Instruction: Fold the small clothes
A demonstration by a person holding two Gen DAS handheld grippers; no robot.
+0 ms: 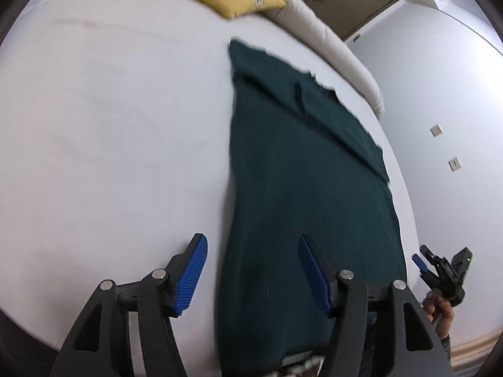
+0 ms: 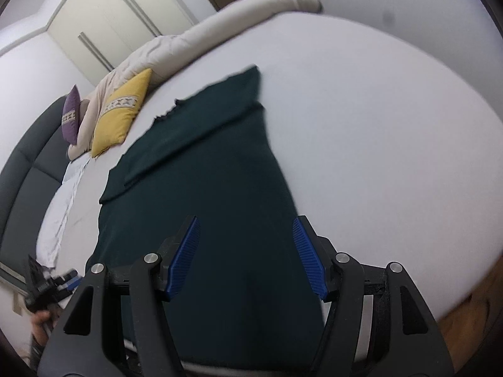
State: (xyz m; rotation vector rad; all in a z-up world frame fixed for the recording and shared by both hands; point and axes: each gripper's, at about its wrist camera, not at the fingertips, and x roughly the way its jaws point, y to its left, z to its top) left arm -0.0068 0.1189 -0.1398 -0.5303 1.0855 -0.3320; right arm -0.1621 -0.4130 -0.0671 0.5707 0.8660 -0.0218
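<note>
A dark green garment point(image 1: 301, 188) is seen laid out lengthwise on a white bed point(image 1: 110, 110), its near end reaching the bed's front edge and its far end pointing toward the rolled cream duvet point(image 1: 333, 40). A first fold is judged to be already made: one long side of the garment appears turned in over the body, shown by a diagonal folded edge running across its upper half in both wrist views. The garment is therefore read as narrowed but not yet shortened; at least one crosswise fold, bringing one end over the other, is judged to be left before the piece can be called folded.

The left gripper point(image 1: 253, 270) is held above the garment's near end with its blue pads spread wide apart, nothing clamped between them; the garment's left edge lies below the gap. The right gripper point(image 2: 245, 257) is likewise held over the garment's near end, jaws wide and empty, the cloth merely visible beneath. Neither pair of tongs is seen touching the fabric.

A yellow cushion point(image 2: 121, 113) and a purple cushion point(image 2: 70, 114) are seen beyond the garment, beside the duvet, well apart from the work.
</note>
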